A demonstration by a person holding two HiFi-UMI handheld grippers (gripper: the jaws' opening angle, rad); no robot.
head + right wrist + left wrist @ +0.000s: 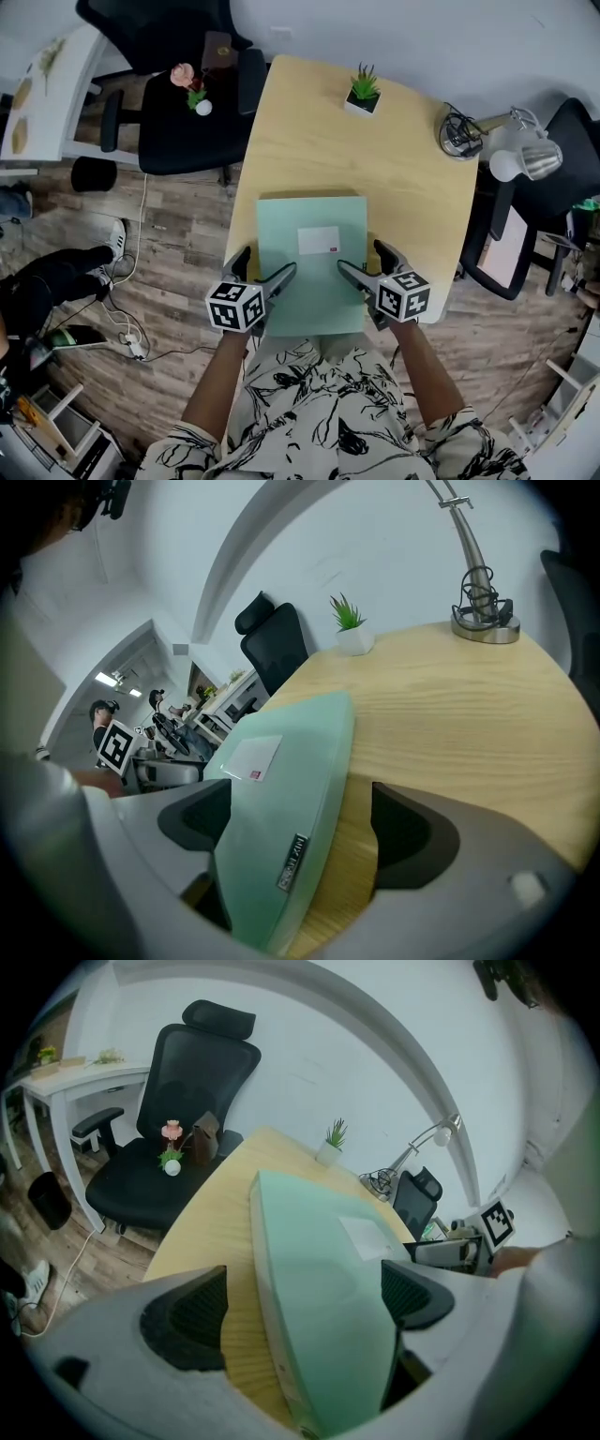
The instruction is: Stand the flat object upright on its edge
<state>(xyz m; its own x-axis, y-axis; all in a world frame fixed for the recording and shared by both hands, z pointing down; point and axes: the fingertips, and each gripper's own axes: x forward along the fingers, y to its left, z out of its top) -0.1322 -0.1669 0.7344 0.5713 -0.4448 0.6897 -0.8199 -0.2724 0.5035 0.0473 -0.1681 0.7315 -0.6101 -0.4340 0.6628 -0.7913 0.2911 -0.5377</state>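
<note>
– Grippers: how wide?

– Both spread wide, neither pinching. Left gripper (270,259) straddles the left edge of the flat green folder (314,281), right gripper (361,255) straddles its right edge.

– Confirm from the gripper views.

– Left gripper view: the folder's edge (319,1279) runs up between the jaws. Inner pad (412,1293) sits over the folder's top face, outer pad (187,1316) hangs off the side over bare wood. There's a clear gap on the outer side. Can't tell whether the inner pad touches.

– Right side?

– Mirror image. Inner pad (192,817) is over the top face, outer pad (412,832) over the table, and the folder's rounded edge (281,808) lies between them. A small tag (292,862) shows on that edge. No squeeze visible.

– Folder position?

– Lying flat on the wooden table (403,187), at the near end in front of the person, white label (319,240) facing up. Its near edge is about at the table's near edge. Not standing yet.

– Anything close to it?

– No. Potted plant (363,91) and desk lamp (520,155) are at the far end, well apart from it.
</note>
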